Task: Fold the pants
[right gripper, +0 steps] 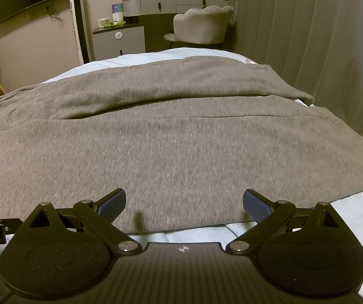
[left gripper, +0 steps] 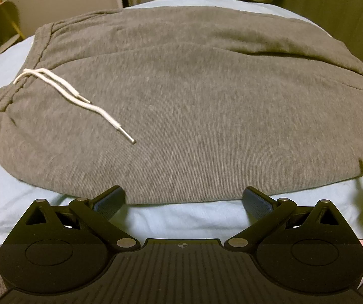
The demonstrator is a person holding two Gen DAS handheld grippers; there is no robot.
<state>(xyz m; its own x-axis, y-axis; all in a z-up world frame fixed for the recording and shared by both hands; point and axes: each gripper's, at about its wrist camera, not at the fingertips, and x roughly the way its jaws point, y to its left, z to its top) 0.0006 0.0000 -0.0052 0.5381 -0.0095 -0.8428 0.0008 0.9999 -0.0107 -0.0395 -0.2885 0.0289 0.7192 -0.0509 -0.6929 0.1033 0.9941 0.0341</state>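
pants (left gripper: pixel 194 116), grey sweatpants, lie spread flat across a pale blue bed sheet (left gripper: pixel 181 215) and fill most of both of your wrist views. the waistband (left gripper: pixel 11 93) is gathered at your left, and the legs run off to your right, one lying beside the other with a long crease between them; in the right wrist view the farther leg ends near the sheet's right edge. the near hem of the fabric curves along just in front of both tools. behind the bed, in the right wrist view, you can see a grey padded chair (right gripper: pixel 203 26), a dresser (right gripper: pixel 171 3) with bottles and a round mirror on top, a tall white tower fan (right gripper: pixel 78 22) and a dark screen (right gripper: pixel 21 0) mounted on the wall. your left gripper (left gripper: pixel 184 200) hovers at the near edge of the pants with its blue-padded fingers spread wide, holding nothing; the fabric edge lies between the pads, and contact cannot be judged. your right gripper (right gripper: pixel 184 202) is likewise released, fingers wide apart over the near edge of the cloth, grasping nothing. a white drawstring (left gripper: pixel 75 96) trails from the waistband across the grey cloth, its two ends tipped in metal, the longer one lying nearer to you.
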